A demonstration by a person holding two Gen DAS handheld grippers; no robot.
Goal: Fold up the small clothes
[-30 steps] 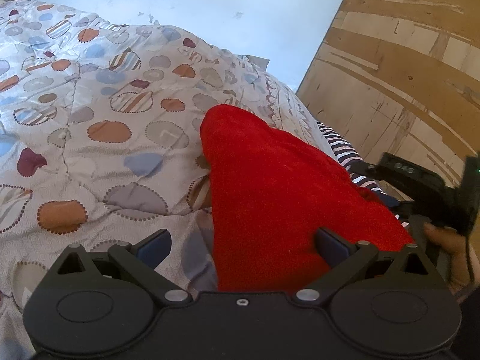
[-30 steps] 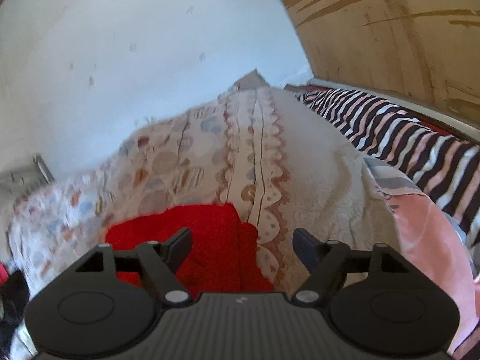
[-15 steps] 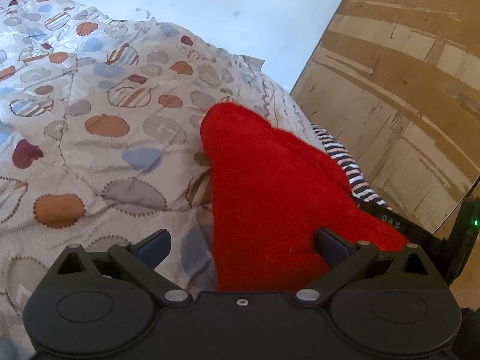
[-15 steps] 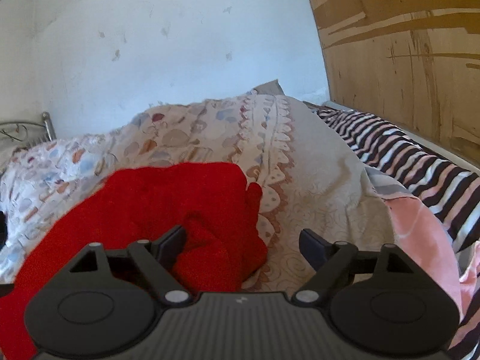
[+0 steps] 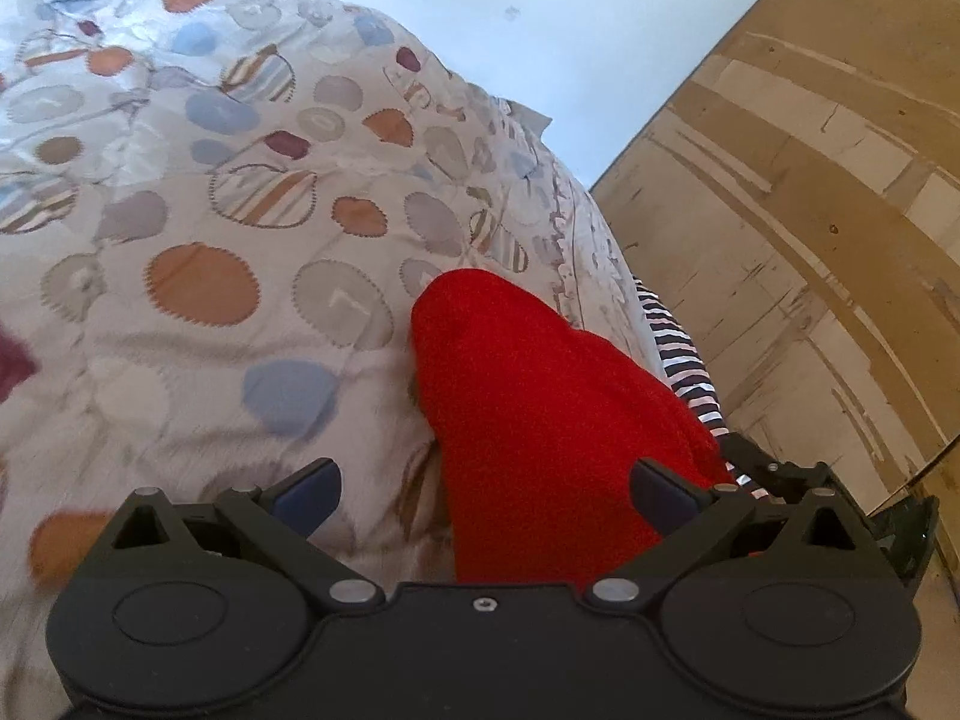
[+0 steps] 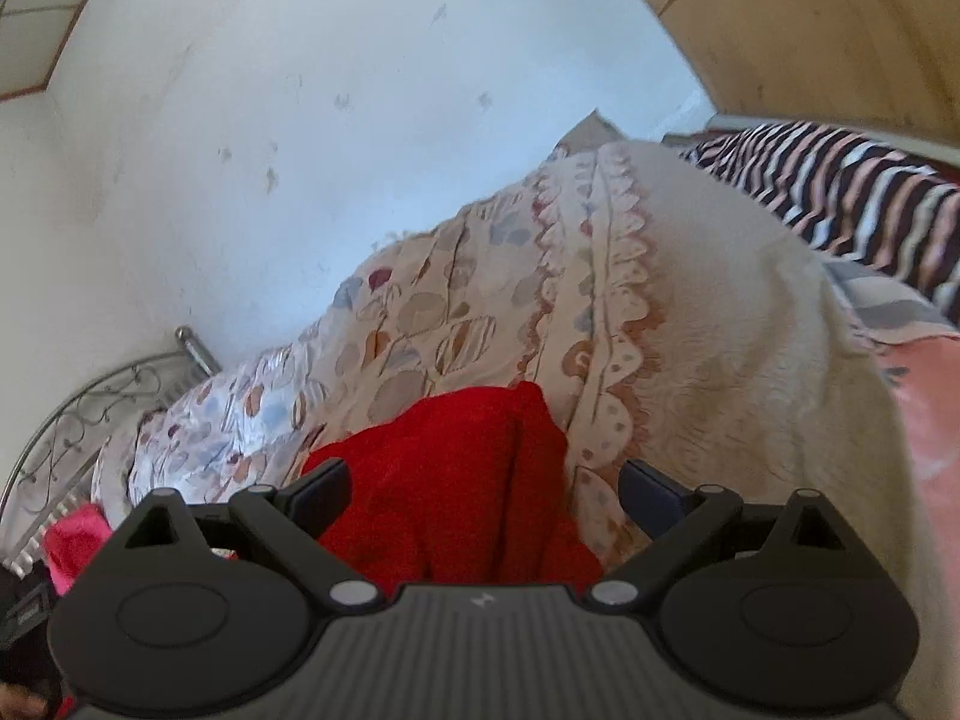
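A red knit garment [image 5: 540, 408] lies in a long heap on the spotted quilt [image 5: 210, 240]. My left gripper [image 5: 483, 480] hovers open at its near end; the cloth passes between the fingers, close to the right one, and nothing is pinched. In the right wrist view the red garment [image 6: 456, 468] bulges up between the fingers of my right gripper [image 6: 483, 480]. Its jaws are opening, and the pads stand apart from the cloth. Part of the right gripper's black body [image 5: 780, 471] shows beyond the garment in the left wrist view.
The quilt's scalloped border [image 6: 606, 300] runs beside the garment. A striped fabric [image 6: 840, 192] and a pink blanket [image 6: 930, 420] lie to the right, under a wooden panel [image 5: 810, 210]. A metal bed frame [image 6: 72, 414] and a bright pink cloth [image 6: 72, 540] sit at the far left.
The right gripper's fingers have spread wider around the red cloth and its view has tilted. The left gripper has shifted across the quilt; the right gripper's body has slid lower right in its view.
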